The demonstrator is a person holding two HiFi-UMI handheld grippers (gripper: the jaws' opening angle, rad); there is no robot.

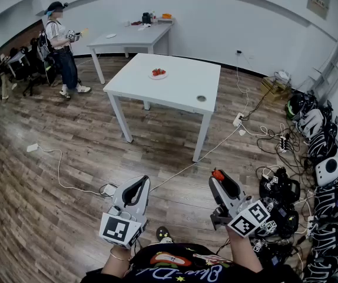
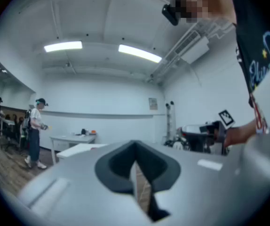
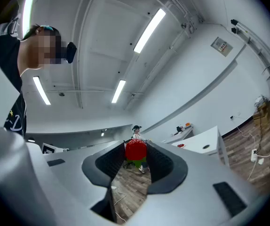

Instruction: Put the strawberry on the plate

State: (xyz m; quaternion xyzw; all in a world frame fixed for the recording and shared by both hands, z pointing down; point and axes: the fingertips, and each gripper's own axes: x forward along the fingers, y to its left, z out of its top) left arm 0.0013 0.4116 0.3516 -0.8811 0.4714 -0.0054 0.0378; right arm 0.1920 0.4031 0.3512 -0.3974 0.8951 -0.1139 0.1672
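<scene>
A red strawberry (image 1: 218, 174) with green leaves sits pinched between the tips of my right gripper (image 1: 219, 177), held low near my body; in the right gripper view the strawberry (image 3: 136, 150) fills the gap at the jaw tips. My left gripper (image 1: 141, 182) hangs beside it, shut with nothing in it, its tips meeting in the left gripper view (image 2: 135, 146). The plate (image 1: 158, 75), small and white with red fruit on it, lies on the white table (image 1: 181, 87) some way ahead. The plate (image 3: 180, 145) also shows far off past the right jaws.
A second white table (image 1: 131, 37) with small items stands at the back, and a person (image 1: 60, 40) stands to its left. Cables (image 1: 63, 170) trail over the wood floor. Headsets and gear (image 1: 325, 158) are piled along the right wall.
</scene>
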